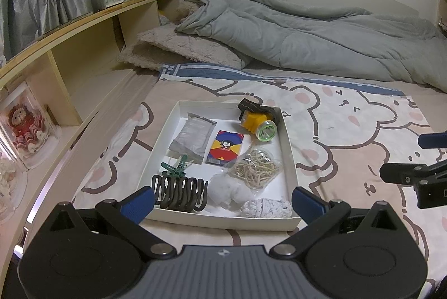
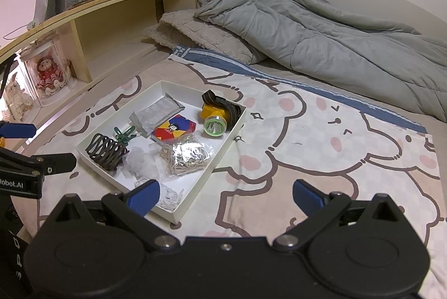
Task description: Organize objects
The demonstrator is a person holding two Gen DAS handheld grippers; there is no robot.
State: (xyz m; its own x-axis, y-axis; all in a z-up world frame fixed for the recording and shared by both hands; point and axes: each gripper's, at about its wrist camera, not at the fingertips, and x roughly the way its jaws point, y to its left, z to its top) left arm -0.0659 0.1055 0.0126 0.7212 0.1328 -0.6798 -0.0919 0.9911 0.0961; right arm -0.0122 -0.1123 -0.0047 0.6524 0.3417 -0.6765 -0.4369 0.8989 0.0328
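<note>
Your left gripper hovers at near edge of shallow white cardboard tray on bear-print bed sheet; fingers spread wide, holding nothing. Your right gripper sits near tray's right corner; fingers wide apart, empty too. Inside tray: yellow headlamp with black strap far right, colourful card box centre, clear bag of rubber bands right, dark wavy hair claw near left, green clothes peg just beyond claw.
</note>
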